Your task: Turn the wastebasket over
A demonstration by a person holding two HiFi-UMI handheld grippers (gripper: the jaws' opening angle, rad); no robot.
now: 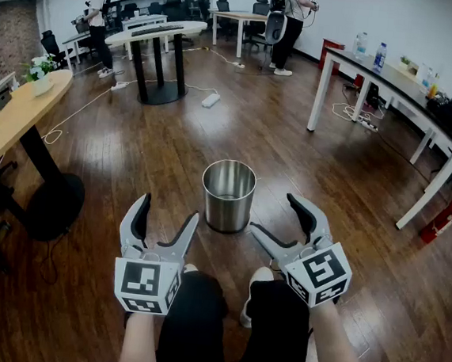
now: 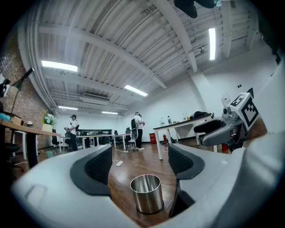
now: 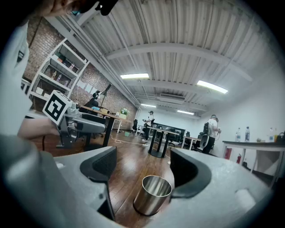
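A shiny steel wastebasket (image 1: 228, 195) stands upright on the wood floor, its open mouth facing up. It also shows between the jaws in the left gripper view (image 2: 147, 193) and the right gripper view (image 3: 152, 194). My left gripper (image 1: 169, 214) hangs open just near-left of it, with nothing between its jaws. My right gripper (image 1: 276, 218) is open too, just right of the basket and near its base. Neither gripper touches the basket.
The person's knees (image 1: 232, 320) sit right behind the grippers. A wooden desk (image 1: 17, 116) and a dark chair base (image 1: 53, 203) are at the left. A white table (image 1: 394, 89) stands at the right, a round table (image 1: 163, 51) farther off. Two people stand at the far end.
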